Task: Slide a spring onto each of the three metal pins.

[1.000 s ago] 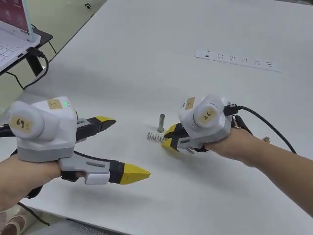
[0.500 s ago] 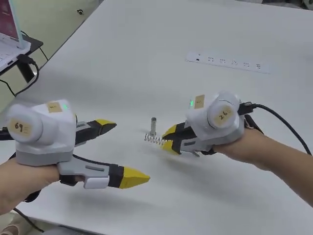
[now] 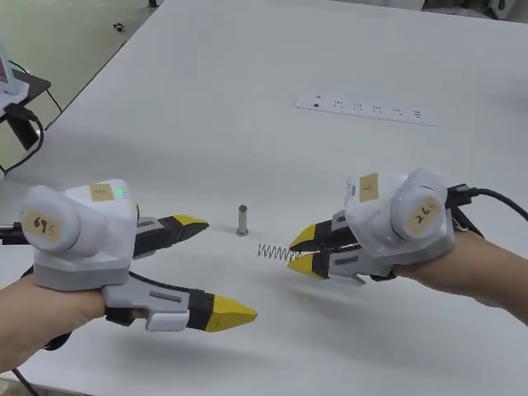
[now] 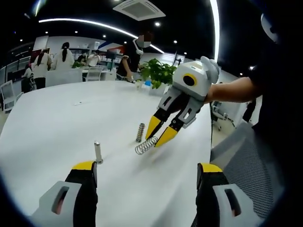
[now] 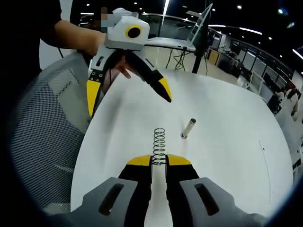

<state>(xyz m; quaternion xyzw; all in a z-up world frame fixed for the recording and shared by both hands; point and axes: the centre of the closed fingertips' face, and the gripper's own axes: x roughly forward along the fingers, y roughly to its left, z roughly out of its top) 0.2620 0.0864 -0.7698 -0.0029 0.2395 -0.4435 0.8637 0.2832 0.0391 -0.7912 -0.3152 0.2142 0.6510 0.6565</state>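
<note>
White table (image 3: 247, 82), work near its front edge.

Left gripper (image 3: 227, 268): jaws spread wide, nothing between them, aimed across toward the work.

Right gripper (image 3: 295, 252): jaws drawn nearly together, pinching one end of the spring (image 3: 276, 252).

Pin (image 3: 242, 220): bare, standing upright on the table. It is just beyond the spring's free end and apart from it.

Step in hand, as I read it: threading the spring over this pin. To do it well, roll the right wrist until the free end faces down. Centre the open coil over the pin top, then lower straight. Keep the pinch light so the end coil is not crushed. The empty left gripper could steady the pin if it rocks.

Spring's long axis runs about level with the table, in line with the right jaws, free end toward the left gripper. Pin's axis is vertical, so the two are roughly square to each other.
</note>
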